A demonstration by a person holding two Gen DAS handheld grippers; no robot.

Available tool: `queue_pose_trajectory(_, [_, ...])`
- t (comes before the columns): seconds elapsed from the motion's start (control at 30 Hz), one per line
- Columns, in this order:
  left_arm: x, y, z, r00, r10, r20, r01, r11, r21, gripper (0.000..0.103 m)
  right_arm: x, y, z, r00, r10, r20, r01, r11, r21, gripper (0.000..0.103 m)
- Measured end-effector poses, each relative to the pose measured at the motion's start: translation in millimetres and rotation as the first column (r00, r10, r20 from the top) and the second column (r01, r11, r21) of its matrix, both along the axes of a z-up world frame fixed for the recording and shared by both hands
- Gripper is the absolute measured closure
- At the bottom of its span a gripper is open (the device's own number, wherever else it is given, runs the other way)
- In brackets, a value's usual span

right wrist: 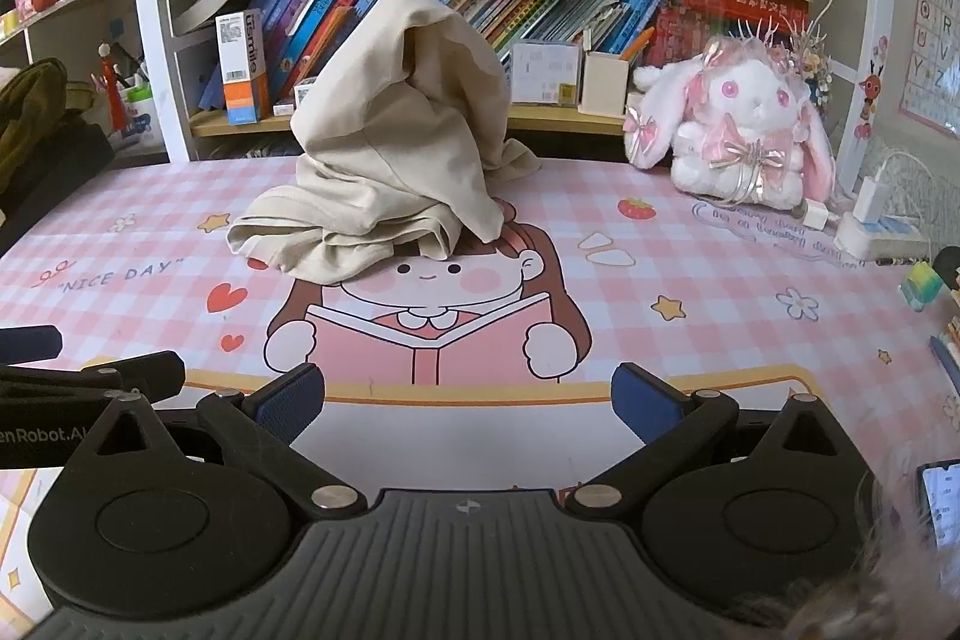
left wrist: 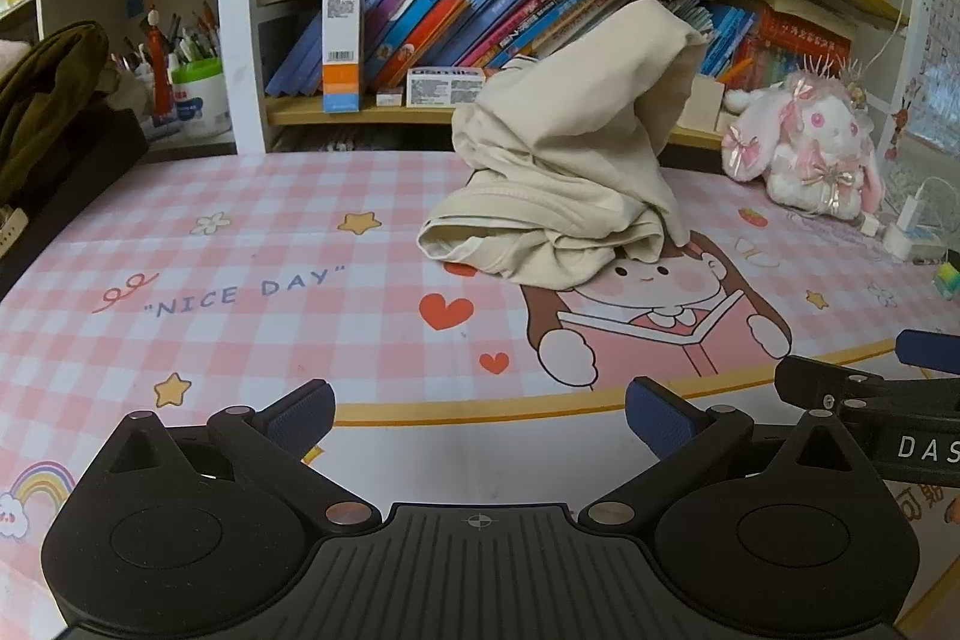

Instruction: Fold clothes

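Observation:
A beige garment (left wrist: pixel 570 160) (right wrist: pixel 402 148) sits crumpled in a tall heap at the back of the pink checked desk mat (left wrist: pixel 252 280) (right wrist: pixel 690 280), leaning against the bookshelf. My left gripper (left wrist: pixel 480 418) hovers open over the mat's front edge, well short of the garment, nothing between its blue pads. My right gripper (right wrist: pixel 468 400) is open too, equally far from the cloth and empty. The right gripper's finger shows at the right edge of the left wrist view, and the left one's at the left edge of the right wrist view.
A bookshelf (left wrist: pixel 480 10) full of books stands behind the mat. A white plush rabbit (right wrist: pixel 738 124) sits at the back right, with a power strip and chargers (right wrist: pixel 870 226) beside it. Dark clothing (left wrist: pixel 54 100) lies piled at the left. A phone (right wrist: pixel 942 502) is near right.

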State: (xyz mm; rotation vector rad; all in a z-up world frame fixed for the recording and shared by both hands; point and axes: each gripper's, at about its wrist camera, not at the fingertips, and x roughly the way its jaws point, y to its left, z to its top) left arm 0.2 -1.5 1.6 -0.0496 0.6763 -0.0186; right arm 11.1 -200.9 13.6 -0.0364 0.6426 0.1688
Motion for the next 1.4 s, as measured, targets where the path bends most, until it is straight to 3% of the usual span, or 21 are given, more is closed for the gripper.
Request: queue_pose_trajectory(1.4, [-4,-9,-4,0.999,0.023,-0.030,-0.023,1.000,0.010,0.000,0,-9,-7,0.999,0.010,-0.031,-0.010,1.000,0.012,0.000])
